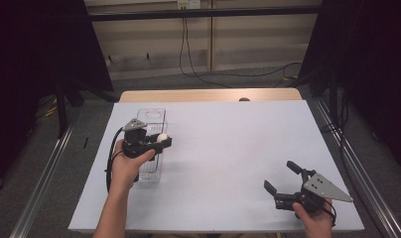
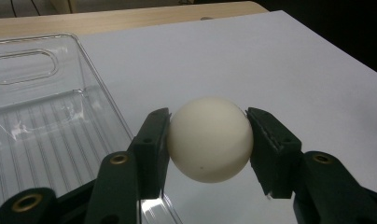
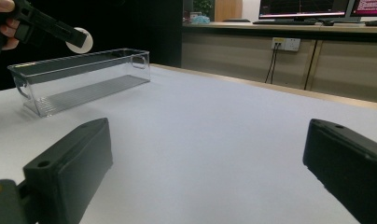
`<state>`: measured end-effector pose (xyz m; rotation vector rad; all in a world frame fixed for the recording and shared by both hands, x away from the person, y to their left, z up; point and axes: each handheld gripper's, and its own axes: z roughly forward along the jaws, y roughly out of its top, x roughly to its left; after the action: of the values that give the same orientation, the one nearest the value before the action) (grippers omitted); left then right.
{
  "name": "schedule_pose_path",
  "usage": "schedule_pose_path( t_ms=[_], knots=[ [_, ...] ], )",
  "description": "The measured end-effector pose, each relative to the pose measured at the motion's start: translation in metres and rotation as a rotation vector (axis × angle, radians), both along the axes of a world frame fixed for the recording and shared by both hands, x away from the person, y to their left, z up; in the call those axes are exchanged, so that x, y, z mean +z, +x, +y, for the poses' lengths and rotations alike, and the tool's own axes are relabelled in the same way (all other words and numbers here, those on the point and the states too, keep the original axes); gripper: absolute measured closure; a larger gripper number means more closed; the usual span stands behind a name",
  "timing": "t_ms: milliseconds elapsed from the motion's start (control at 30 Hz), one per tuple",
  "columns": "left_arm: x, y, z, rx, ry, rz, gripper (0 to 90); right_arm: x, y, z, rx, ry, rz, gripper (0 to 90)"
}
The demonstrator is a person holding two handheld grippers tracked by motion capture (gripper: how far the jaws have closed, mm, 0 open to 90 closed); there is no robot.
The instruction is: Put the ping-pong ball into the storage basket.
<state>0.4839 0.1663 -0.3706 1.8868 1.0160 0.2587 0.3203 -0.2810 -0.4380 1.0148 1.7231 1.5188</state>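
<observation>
Up at the left of the table (image 1: 228, 148), the left gripper (image 1: 159, 141) holds a white ball (image 1: 162, 138) between its two black jaws. Its own view shows the grip plainly: the ball (image 2: 210, 139) sits squeezed between the pads, one pressing each side, and it fills the whole gap between them. The left hand (image 1: 125, 164) comes in from the near edge and wraps the gripper's body, with the grey plate on top and the cable looping down beside the wrist.

Just beside the ball lies a clear bin (image 1: 152, 144), long and narrow, running from near to far along the left part of the white surface. In the left gripper view the bin (image 2: 42, 121) lies to the left of the jaws, with a ribbed floor and a slot handle at its far end (nothing can be seen lying in it). The ball is above the bin's right wall or just to the right of it; from the right gripper view it hangs clear above the rim, off the table.

Well apart, at the near right corner, the right gripper (image 1: 283, 181) rests low in the right hand (image 1: 315, 218), its jaws spread wide with nothing between them. Its view looks across the bare surface toward the bin (image 3: 84, 81) and the ball (image 3: 80, 40) at the far left.
</observation>
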Motion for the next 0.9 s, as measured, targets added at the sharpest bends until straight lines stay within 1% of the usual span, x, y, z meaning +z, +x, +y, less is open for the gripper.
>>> schedule_pose_path(
  t_ms=[33,133,200,267,367,433,500,533,600,667,767,833,900],
  knots=[
    [0.0004,0.0002,0.001,0.003,0.009,-0.002,51.2,0.0,0.0,0.0003,-0.003,0.002,-0.001,0.9],
    [0.0003,0.0004,0.0019,0.01,0.003,-0.002,51.2,0.0001,0.0001,0.0002,-0.002,0.004,-0.003,0.9],
    [0.0003,0.0005,0.0025,0.012,0.02,-0.003,51.2,0.0,0.0001,0.0002,-0.004,0.003,-0.002,0.9],
    [0.0,0.0003,0.0021,0.011,0.013,-0.003,51.2,0.0001,-0.0002,0.0003,-0.001,0.0,0.001,0.9],
    [-0.0001,0.0004,0.0022,0.01,0.014,-0.004,51.2,0.0002,-0.0003,0.0006,0.003,0.004,-0.001,0.9],
    [0.0003,0.0003,0.0027,0.015,0.022,-0.002,51.2,0.0003,-0.0003,0.0002,0.004,0.002,-0.001,0.9],
    [-0.0005,0.0006,0.0029,0.013,0.005,0.0,51.2,0.0004,-0.0004,0.0002,0.002,0.0,0.0,0.9],
    [-0.0006,0.0006,0.0029,0.013,0.004,0.001,51.2,0.0003,-0.0003,0.0004,0.004,0.002,-0.002,0.9],
    [-0.0009,0.0009,0.0035,0.008,0.014,0.001,51.2,0.0004,-0.0003,0.0003,0.005,0.003,-0.001,0.9],
    [-0.0011,0.0009,0.0032,0.016,0.006,0.001,51.2,0.0004,-0.0001,0.0002,-0.001,0.002,-0.005,0.9],
    [-0.0015,0.0013,0.0044,0.017,0.005,0.0,51.2,0.0004,-0.0001,0.0005,-0.008,0.008,-0.002,0.9],
    [-0.0015,0.0014,0.0053,0.019,0.002,0.001,51.2,0.0004,-0.0002,0.0002,-0.001,0.002,-0.005,0.9],
    [-0.0009,0.0015,0.0067,0.023,0.014,-0.001,51.2,0.0007,-0.0002,0.0001,0.005,0.0,-0.008,0.9]
  ],
)
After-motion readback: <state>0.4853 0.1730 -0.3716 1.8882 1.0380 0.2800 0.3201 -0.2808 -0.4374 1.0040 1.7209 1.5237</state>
